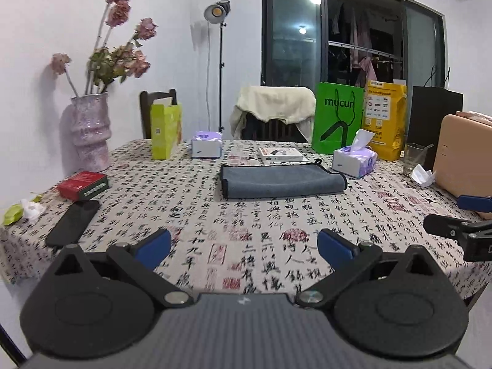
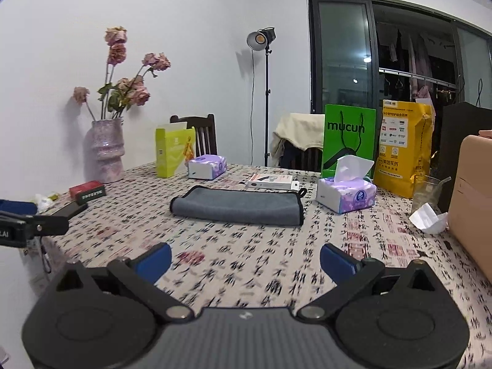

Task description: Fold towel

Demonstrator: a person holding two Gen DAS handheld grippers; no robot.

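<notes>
A grey towel (image 1: 283, 181) with black edging lies folded flat on the patterned tablecloth, in the middle of the table; it also shows in the right wrist view (image 2: 238, 204). My left gripper (image 1: 244, 246) is open and empty, held above the table's near part, well short of the towel. My right gripper (image 2: 246, 261) is open and empty, also short of the towel. The right gripper shows at the right edge of the left wrist view (image 1: 458, 215). The left gripper shows at the left edge of the right wrist view (image 2: 33, 218).
Around the towel stand two tissue packs (image 1: 355, 158) (image 1: 206, 144), a small white box (image 1: 279, 154), a green bag (image 1: 336, 117), a yellow bag (image 1: 384, 120), a glass (image 1: 415, 158), a pink case (image 1: 461, 153), a yellow-green box (image 1: 164, 132), a vase (image 1: 90, 132), a red box (image 1: 83, 185) and a phone (image 1: 73, 223).
</notes>
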